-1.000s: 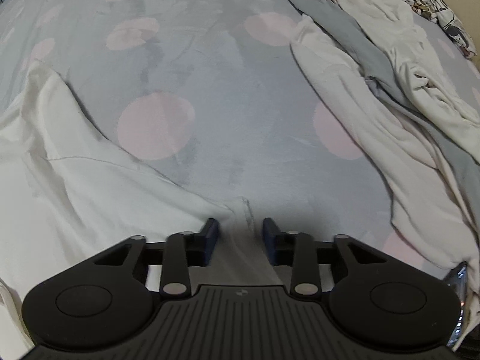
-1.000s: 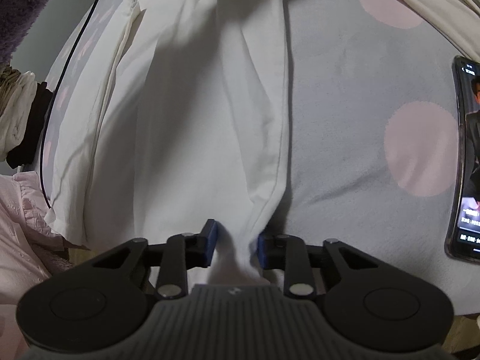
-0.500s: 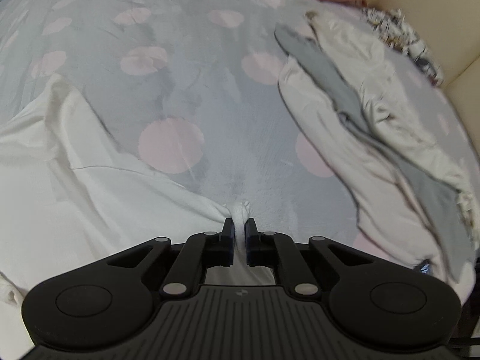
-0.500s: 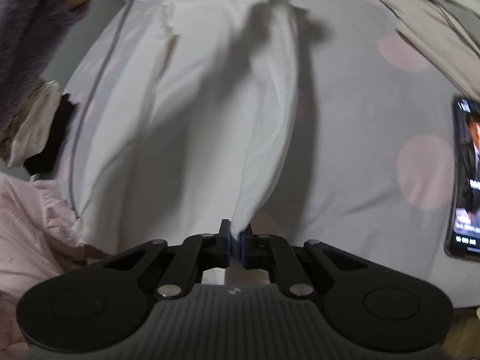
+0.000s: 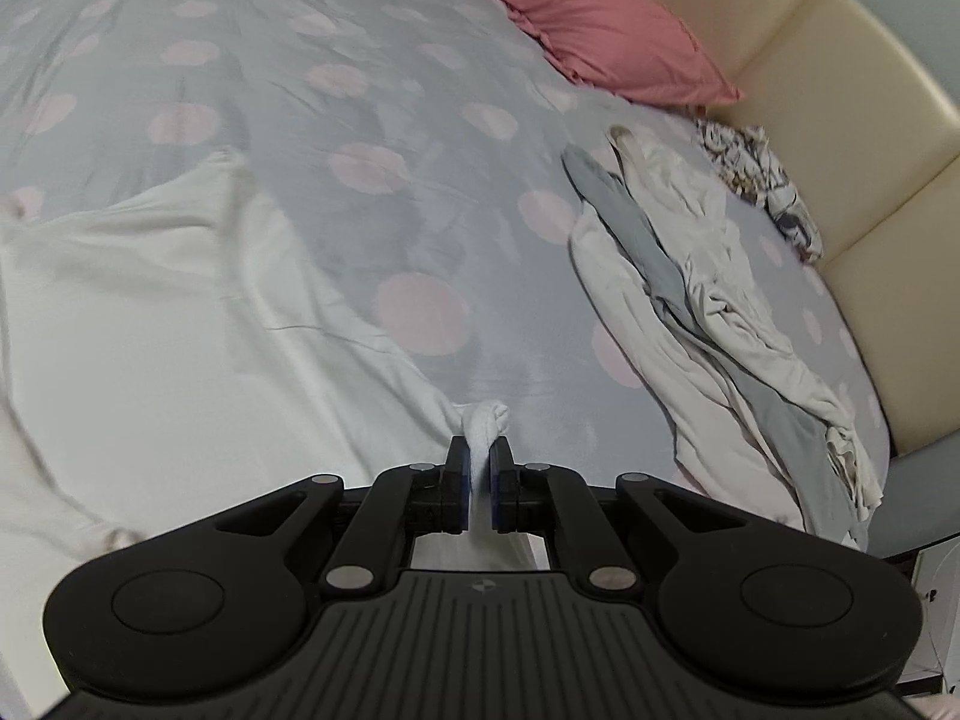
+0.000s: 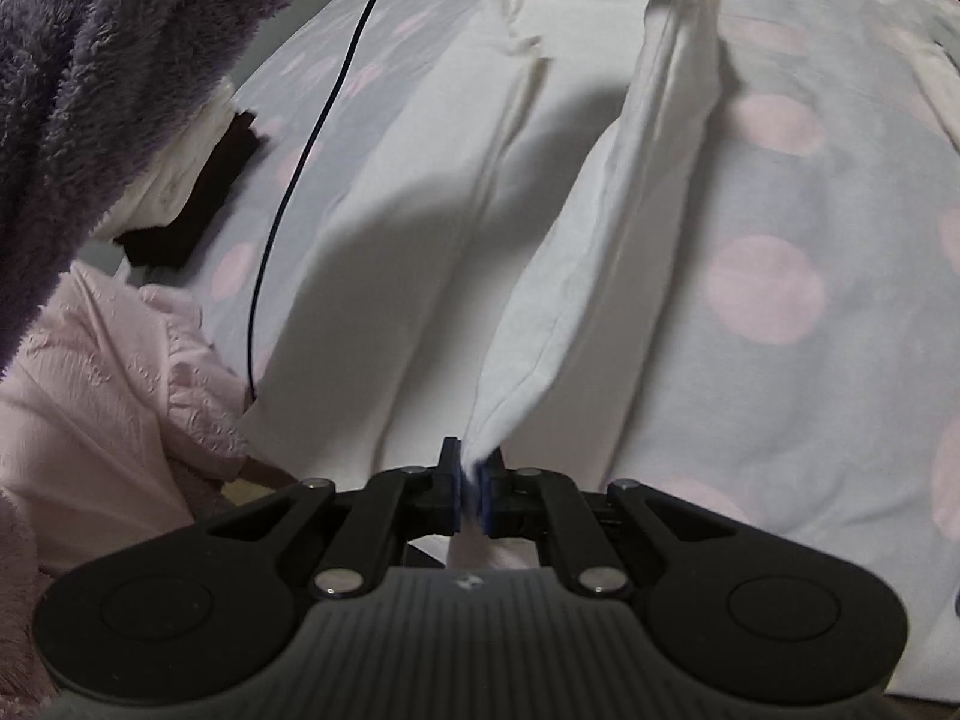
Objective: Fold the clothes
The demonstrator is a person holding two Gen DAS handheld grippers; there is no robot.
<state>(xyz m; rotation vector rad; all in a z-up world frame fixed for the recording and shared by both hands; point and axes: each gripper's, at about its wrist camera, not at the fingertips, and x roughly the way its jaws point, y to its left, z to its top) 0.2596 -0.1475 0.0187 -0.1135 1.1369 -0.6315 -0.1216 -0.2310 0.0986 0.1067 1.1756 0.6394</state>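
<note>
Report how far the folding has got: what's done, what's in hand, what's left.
Done: nothing looks folded yet. In hand: the left gripper and right gripper are each shut on the white garment, one edge raised off the bedspread between them. Left: laying that edge over to make the fold, then the crumpled cream and grey clothes by the headboard.

It's a bedroom in someone's home. A wide bed (image 5: 372,138) fills the room, made up with a grey sheet dotted in pale pink. A padded cream headboard (image 5: 840,138) curves round its far side, with a pink pillow (image 5: 600,30) against it. Loose clothes (image 5: 708,300) lie in a heap on the sheet, and a small stack of folded ones (image 6: 180,180) sits at the bed's edge. A fluffy purple sleeve (image 6: 90,90) is close by.
</note>
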